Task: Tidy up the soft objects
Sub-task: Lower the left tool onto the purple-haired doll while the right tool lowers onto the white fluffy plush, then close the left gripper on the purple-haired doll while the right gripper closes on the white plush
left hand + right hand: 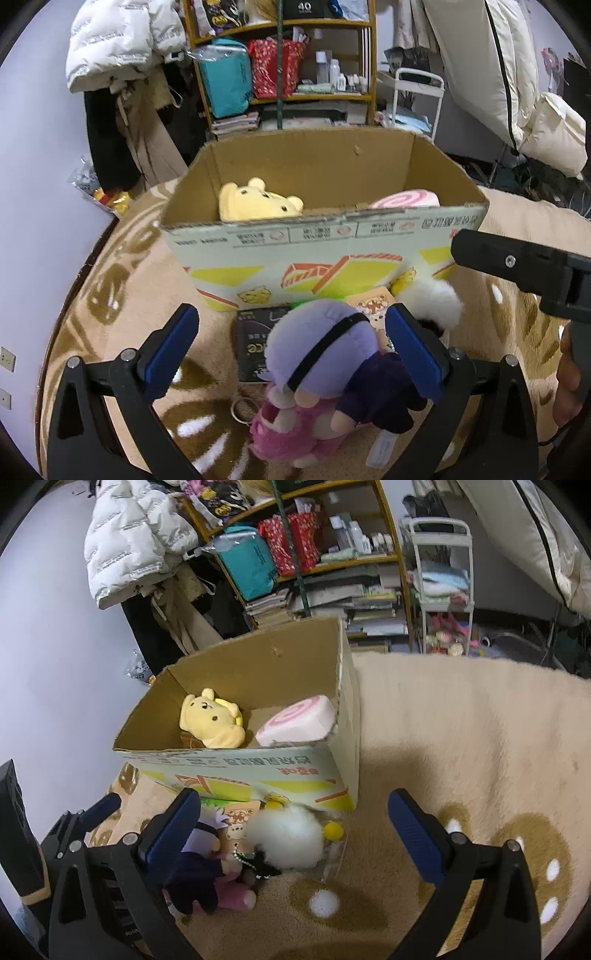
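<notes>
Left gripper (291, 350) is hanging over the beige carpet (461, 738) with its blue pads (170, 354) spread wide, nothing pinched — a purple-headed plush doll (321, 343) is lying between the jaws, its head closer to the right pad, which looks to be just grazing it, though contact is hard to tell. A dark purple plush piece (376, 391) and a pink plush (291, 432) are bunching up just below the doll. Right gripper (295, 830) is also sitting spread open and empty, jaws well apart, over a white fluffy pom-pom toy (288, 834) lying on the carpet beside the doll pile. A dark flat packet (255, 343) is lying under the doll, near the box front. Just behind the pile a cardboard box (325, 243) is standing open-topped on the carpet — inside, a yellow bear plush (212, 720) is resting at the left and a pink-and-white swirl cushion (295, 720) at the right. Behind the box a cluttered wooden shelf (280, 55) is holding bags and bottles, and a white puffer jacket (125, 535) is hanging at the left.
</notes>
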`<state>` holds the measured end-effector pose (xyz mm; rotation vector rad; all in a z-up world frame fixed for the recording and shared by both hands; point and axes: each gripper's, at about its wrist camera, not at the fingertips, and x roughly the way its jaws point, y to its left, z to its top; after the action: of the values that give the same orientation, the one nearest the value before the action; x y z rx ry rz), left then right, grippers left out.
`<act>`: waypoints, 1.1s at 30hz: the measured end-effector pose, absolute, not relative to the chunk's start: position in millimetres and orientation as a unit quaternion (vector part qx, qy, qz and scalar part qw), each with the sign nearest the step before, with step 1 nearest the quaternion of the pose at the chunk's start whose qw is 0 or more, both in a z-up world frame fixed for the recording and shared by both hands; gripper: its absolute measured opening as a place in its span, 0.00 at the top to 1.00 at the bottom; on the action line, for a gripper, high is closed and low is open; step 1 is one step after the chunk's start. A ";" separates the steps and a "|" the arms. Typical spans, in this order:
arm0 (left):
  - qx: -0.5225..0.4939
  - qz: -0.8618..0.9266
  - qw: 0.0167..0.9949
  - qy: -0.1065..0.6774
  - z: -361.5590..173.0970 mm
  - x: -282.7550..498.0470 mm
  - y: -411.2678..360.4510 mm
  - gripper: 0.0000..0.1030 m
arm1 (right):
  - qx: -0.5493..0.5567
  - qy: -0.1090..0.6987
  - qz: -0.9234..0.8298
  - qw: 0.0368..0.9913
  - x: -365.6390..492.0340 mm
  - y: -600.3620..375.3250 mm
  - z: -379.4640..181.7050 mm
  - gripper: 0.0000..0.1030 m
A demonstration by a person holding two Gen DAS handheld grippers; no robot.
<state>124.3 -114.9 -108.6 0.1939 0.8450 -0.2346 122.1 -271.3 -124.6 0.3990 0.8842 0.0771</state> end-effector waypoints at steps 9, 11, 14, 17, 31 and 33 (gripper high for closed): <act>0.110 -0.129 0.885 0.433 -127.2 128.9 -124.7 0.03 | 0.189 0.460 0.050 0.866 136.6 -267.9 -146.5 0.19; 0.113 -0.125 0.882 0.439 -131.6 129.7 -126.5 0.03 | 0.188 0.469 0.055 0.861 139.0 -265.0 -152.8 0.24; 0.109 -0.127 0.880 0.445 -135.6 131.0 -125.4 0.03 | 0.182 0.488 0.068 0.851 142.6 -258.6 -161.1 0.46; 0.091 -0.133 0.873 0.461 -139.0 134.9 -121.8 0.04 | 0.186 0.501 0.078 0.842 144.8 -255.4 -168.0 0.48; 0.036 -0.162 0.846 0.507 -153.0 136.9 -114.0 0.30 | 0.209 0.536 0.092 0.813 147.0 -251.5 -188.4 0.59; 0.040 -0.158 0.850 0.502 -151.9 134.9 -112.6 0.39 | 0.207 0.537 0.092 0.813 146.8 -251.2 -188.1 0.61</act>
<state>134.9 -112.6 -151.9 0.0852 1.0571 -0.3328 146.8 -251.2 -188.1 0.4415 1.1461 0.1974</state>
